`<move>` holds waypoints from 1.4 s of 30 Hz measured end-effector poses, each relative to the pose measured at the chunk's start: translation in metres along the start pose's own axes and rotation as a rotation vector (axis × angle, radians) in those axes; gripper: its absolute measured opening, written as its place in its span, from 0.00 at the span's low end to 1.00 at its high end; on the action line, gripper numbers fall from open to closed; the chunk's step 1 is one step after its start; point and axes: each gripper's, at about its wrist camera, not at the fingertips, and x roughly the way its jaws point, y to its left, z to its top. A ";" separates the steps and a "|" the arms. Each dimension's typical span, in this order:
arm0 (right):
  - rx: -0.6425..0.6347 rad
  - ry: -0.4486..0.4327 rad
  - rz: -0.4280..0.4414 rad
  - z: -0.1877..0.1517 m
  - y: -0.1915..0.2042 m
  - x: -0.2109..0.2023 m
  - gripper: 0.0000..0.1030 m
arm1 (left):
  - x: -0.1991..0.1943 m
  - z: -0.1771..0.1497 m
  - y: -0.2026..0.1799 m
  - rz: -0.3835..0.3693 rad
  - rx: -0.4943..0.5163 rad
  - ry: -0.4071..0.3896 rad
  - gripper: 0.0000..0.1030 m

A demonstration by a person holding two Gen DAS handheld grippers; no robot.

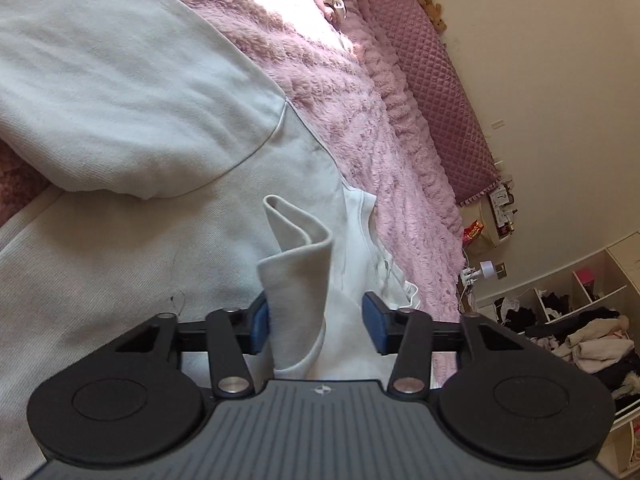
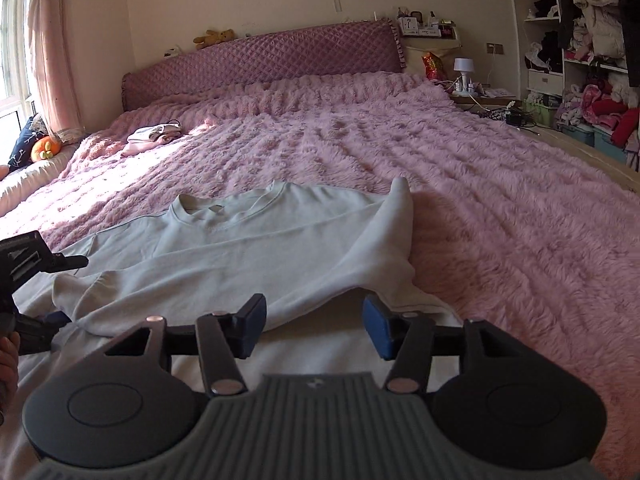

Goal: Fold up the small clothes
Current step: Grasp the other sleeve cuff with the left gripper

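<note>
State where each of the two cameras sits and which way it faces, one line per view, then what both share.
Left wrist: sits on the left gripper, tilted steeply down at the white sweatshirt; a raised cuff between its open fingers.
Right wrist: sits on the right gripper, low, facing the headboard across the pink blanket; open fingers, the other gripper at left.
Shared: sweatshirt, blanket, headboard.

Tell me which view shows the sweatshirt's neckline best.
The right wrist view: the white sweatshirt lies spread on the pink blanket, its neckline fully visible. The left wrist view shows only close-up fabric folds, no neckline.
</note>
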 end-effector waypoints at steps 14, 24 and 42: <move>-0.324 0.088 -0.310 -0.018 0.009 0.062 0.50 | -0.030 0.004 0.003 0.032 0.189 -0.127 0.07; -0.520 0.126 -0.353 -0.019 0.019 0.067 0.53 | -0.012 0.022 0.016 0.016 0.121 -0.097 0.63; -0.505 0.068 -0.440 -0.022 0.005 0.068 0.00 | -0.014 0.007 0.019 0.051 0.175 -0.211 0.04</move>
